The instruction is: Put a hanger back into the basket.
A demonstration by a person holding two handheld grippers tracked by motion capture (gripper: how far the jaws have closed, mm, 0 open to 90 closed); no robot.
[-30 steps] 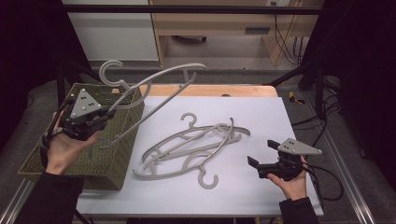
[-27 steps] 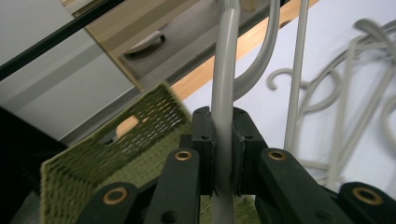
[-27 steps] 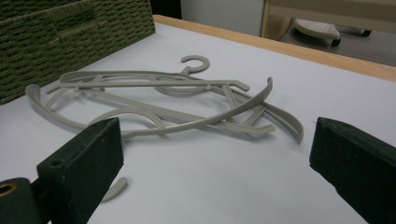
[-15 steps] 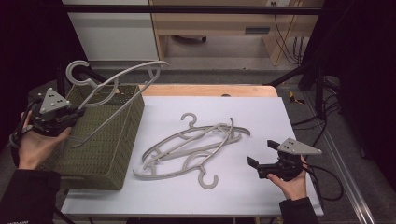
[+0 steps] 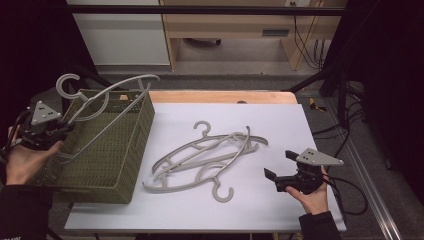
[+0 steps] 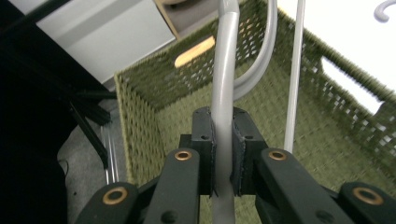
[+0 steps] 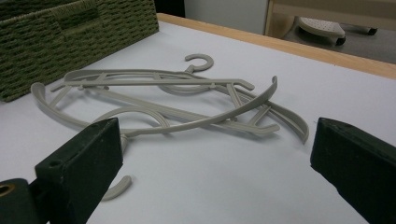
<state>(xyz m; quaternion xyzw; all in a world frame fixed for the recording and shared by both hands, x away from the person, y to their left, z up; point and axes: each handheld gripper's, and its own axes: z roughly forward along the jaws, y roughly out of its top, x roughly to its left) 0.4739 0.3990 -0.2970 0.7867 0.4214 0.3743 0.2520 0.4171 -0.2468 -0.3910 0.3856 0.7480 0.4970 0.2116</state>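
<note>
At the left edge of the table, the left gripper (image 5: pixel 47 131) is clamped on the arm of a grey hanger (image 5: pixel 107 92), held over the green woven basket (image 5: pixel 131 150) with its hook rising past the far left rim. At the near right, the right gripper (image 5: pixel 281 170) rests with jaws wide apart, aimed at two more hangers (image 5: pixel 210 155) lying tangled mid-table on the white tabletop (image 5: pixel 280 120).
</note>
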